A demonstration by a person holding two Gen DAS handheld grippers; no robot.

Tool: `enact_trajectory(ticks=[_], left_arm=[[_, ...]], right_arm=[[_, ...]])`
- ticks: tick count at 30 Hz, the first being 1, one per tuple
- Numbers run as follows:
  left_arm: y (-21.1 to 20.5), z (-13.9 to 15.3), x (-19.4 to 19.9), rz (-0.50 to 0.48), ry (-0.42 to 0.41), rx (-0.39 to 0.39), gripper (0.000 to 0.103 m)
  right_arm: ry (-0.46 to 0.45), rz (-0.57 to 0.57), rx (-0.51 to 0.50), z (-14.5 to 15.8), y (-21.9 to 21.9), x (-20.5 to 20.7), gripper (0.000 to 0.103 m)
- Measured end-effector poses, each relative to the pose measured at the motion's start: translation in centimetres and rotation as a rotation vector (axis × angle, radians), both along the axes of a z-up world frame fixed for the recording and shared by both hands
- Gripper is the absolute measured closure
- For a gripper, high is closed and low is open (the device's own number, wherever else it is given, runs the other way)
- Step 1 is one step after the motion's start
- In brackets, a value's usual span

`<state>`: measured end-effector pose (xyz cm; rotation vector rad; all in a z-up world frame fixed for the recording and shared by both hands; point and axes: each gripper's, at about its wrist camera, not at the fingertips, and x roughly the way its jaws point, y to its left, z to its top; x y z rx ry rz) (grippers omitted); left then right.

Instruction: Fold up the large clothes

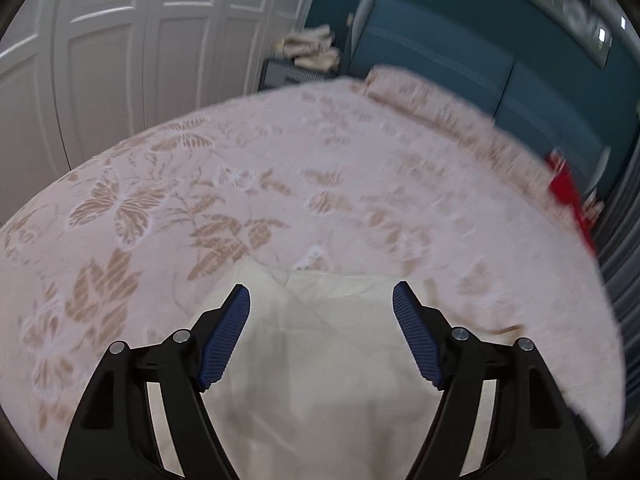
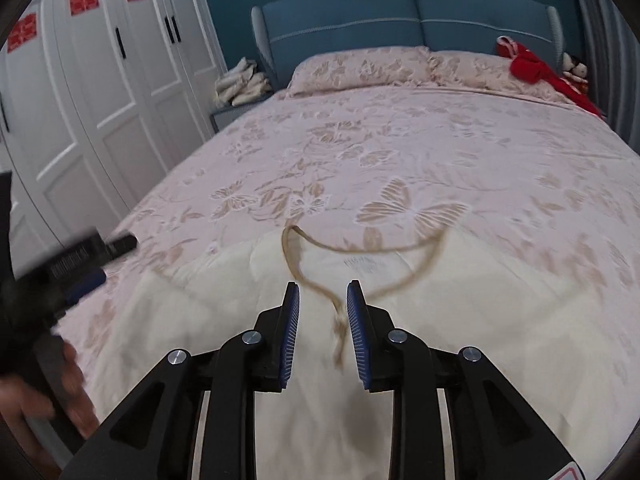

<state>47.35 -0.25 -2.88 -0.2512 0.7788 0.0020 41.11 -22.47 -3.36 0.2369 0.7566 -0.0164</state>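
Note:
A cream garment [image 1: 320, 360] lies spread on the near part of the bed, under both grippers. In the right wrist view the garment [image 2: 240, 300] has a thin tan strap [image 2: 360, 246] looping across its far edge. My left gripper [image 1: 321, 296] stands wide open above the cloth with nothing between its blue pads. My right gripper [image 2: 323, 292] has its jaws a little apart. The strap's end hangs in the gap and the pads do not press on it. The left gripper [image 2: 80, 264] also shows blurred at the left of that view, held by a hand [image 2: 60, 384].
The bed has a pink cover with leaves and butterflies [image 2: 400, 140], two pillows [image 2: 360, 68] and a blue headboard [image 2: 400, 12]. A red garment [image 2: 532, 64] lies at the far right corner. White wardrobe doors [image 2: 100, 100] stand left, beside a nightstand with folded cloths [image 2: 240, 82].

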Motion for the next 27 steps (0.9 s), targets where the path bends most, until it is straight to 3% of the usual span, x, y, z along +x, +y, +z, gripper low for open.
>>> enact_trajectory(ticks=[7,10,12,14,18,21,23,25,27], left_arm=[[1.1,-6.8,3.2,0.046,0.077,0.041,0.033],[1.3,-8.1,2.8,0.045,0.055,0.040,0.032],[1.1,-8.3,2.7,0.043,0.046,0.056,0.031],[0.9,-8.5,2.7,0.044,0.045,0.069,0.031],[1.2,-8.6,2.7,0.046,0.044,0.051,0.031],[0.5,-8.7,2.9,0.042,0.055,0.094,0.030],[0.2,-8.7,3.2,0.039,0.073,0.113,0.028],[0.2,-8.0,2.9,0.035,0.068,0.118,0.028],[0.1,-7.0,2.2,0.019,0.054,0.102,0.028]], right_arm=[[0.101,0.052,0.032,-5.4,2.2,8.5,0.071],[0.154,0.077,0.061,-7.4,3.0,9.9,0.071],[0.196,0.105,0.019,-8.9,4.3,10.5,0.074],[0.180,0.130,0.010,-8.8,4.8,10.4,0.098],[0.102,0.082,0.016,-7.9,3.8,9.0,0.100],[0.186,0.071,0.066,-9.8,2.9,9.6,0.100],[0.166,0.045,0.037,-8.2,2.6,9.1,0.098],[0.090,-0.016,-0.034,-6.1,1.8,7.0,0.098],[0.041,-0.062,-0.027,-4.9,-0.1,5.1,0.098]])
